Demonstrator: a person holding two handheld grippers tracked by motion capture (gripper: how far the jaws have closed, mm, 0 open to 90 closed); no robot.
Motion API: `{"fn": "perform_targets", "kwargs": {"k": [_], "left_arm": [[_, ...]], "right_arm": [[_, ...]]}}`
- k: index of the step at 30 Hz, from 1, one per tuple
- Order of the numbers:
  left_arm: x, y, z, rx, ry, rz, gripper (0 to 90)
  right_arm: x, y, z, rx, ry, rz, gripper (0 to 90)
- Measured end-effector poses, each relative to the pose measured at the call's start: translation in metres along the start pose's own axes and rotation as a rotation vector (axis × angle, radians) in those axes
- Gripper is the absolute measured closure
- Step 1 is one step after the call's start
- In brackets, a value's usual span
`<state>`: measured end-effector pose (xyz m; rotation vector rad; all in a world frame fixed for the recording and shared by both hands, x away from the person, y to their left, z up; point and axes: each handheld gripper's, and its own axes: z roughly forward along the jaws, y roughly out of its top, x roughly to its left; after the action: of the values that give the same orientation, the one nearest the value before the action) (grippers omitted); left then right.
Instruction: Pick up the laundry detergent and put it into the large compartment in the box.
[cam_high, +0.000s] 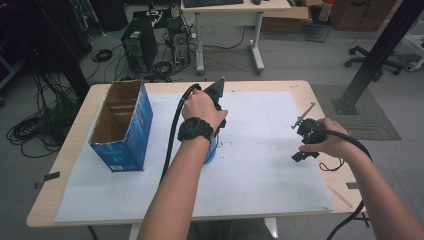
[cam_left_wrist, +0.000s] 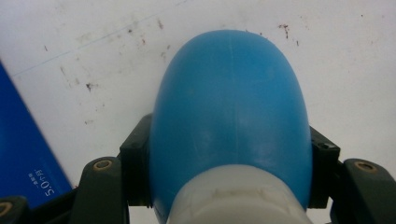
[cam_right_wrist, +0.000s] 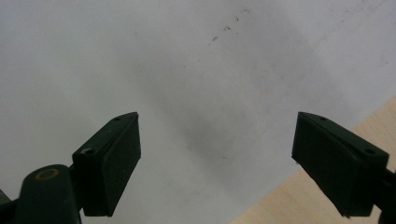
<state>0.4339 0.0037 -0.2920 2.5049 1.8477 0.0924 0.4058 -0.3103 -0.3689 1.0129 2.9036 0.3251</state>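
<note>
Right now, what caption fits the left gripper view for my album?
Left gripper clamps a blue bottle above white paper.

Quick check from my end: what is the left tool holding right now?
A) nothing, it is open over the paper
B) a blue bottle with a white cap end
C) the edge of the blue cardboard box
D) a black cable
B: in the left gripper view the left tool has its jaws pressed against both sides of the blue bottle.

Open blue carton (cam_high: 123, 127) on white sheet (cam_high: 260, 170) — computer tower (cam_high: 139, 44) beyond.
</note>
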Motion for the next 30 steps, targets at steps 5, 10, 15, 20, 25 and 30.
{"fn": "perform_targets", "kwargs": {"k": [5,10,15,20,25,30], "left_arm": [[0.001,0.0,0.0,0.005,-0.008,0.001,37.4],[0.002,0.0,-0.001,0.009,-0.012,0.002,37.4],[0.005,0.0,-0.004,0.018,-0.028,0.002,37.4],[0.005,0.0,-0.012,0.024,-0.037,0.01,37.5],[0.007,0.001,-0.02,0.017,-0.037,0.018,37.4],[0.009,0.002,-0.031,0.014,-0.037,0.023,37.4]], "right_arm": [[0.0,0.0,0.0,0.001,0.0,-0.001,15.6],[0.0,0.001,-0.001,0.0,-0.001,-0.001,15.7],[-0.001,0.0,-0.002,0.003,-0.002,0.002,15.7],[0.0,0.001,-0.004,0.002,-0.002,0.006,15.7],[0.001,0.002,-0.007,0.003,-0.005,0.004,15.7],[0.002,0.004,-0.009,-0.001,-0.003,0.002,15.7]]}}
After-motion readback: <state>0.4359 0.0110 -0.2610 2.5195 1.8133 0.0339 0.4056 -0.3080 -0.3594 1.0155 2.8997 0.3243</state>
